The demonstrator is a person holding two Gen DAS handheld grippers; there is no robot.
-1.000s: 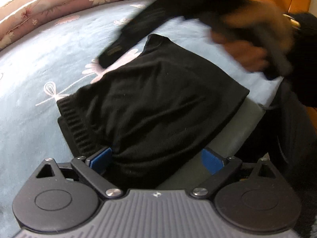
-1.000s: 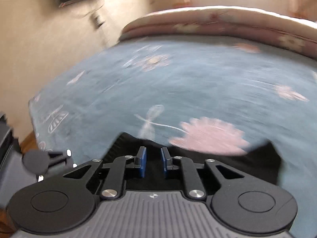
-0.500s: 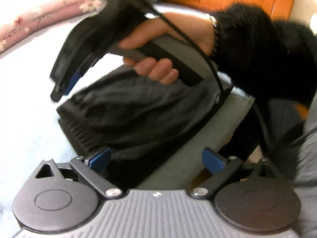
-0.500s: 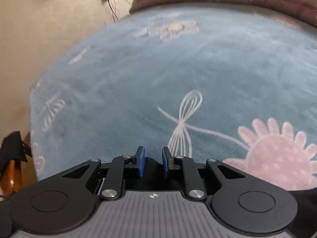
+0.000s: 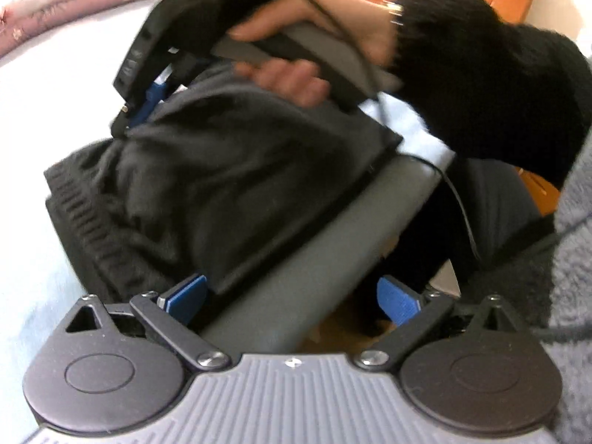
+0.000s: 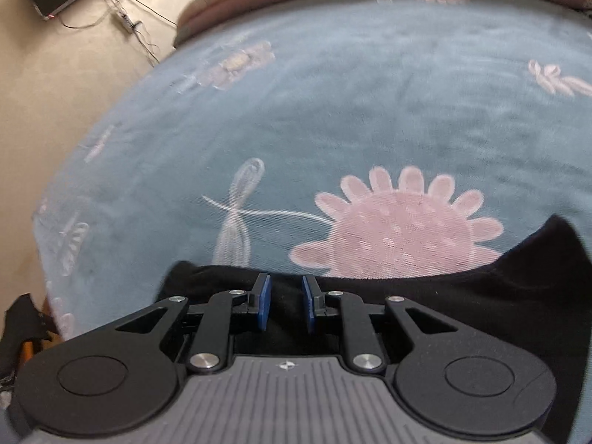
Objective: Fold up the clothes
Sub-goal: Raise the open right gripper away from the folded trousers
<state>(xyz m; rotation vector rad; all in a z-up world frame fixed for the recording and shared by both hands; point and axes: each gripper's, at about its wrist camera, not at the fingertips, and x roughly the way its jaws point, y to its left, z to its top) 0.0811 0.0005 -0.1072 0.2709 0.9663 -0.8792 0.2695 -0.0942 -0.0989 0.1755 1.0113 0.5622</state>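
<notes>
The right hand-held gripper [image 6: 284,303] points down at the far edge of a folded black knit garment [image 6: 425,307], its blue pads standing a little apart with dark cloth beneath and between them; they do not visibly pinch it, so the jaws read as unclenched, hovering at the edge. Seen from the left wrist view, that same hand-held gripper sits at 11 o'clock, held by a hand [image 5: 296,55] in a fuzzy black sleeve [image 5: 481,70], tips right at the garment's far corner. The left hand-held gripper [image 5: 292,298] is spread wide and grasps nothing; its left pad is just beside the garment's near edge, above a grey board [image 5: 333,244] that runs under the fabric toward 1 o'clock. The garment [image 5: 222,185] lies near the edge of a bed, on a blue blanket [image 6: 333,111] printed with pink flowers, with a ribbed hem at 9 o'clock. It looks soft, light and limp, likely to sag and bunch if lifted at one point; the thicker ribbed hem or a corner seems the firmest place to take hold.
</notes>
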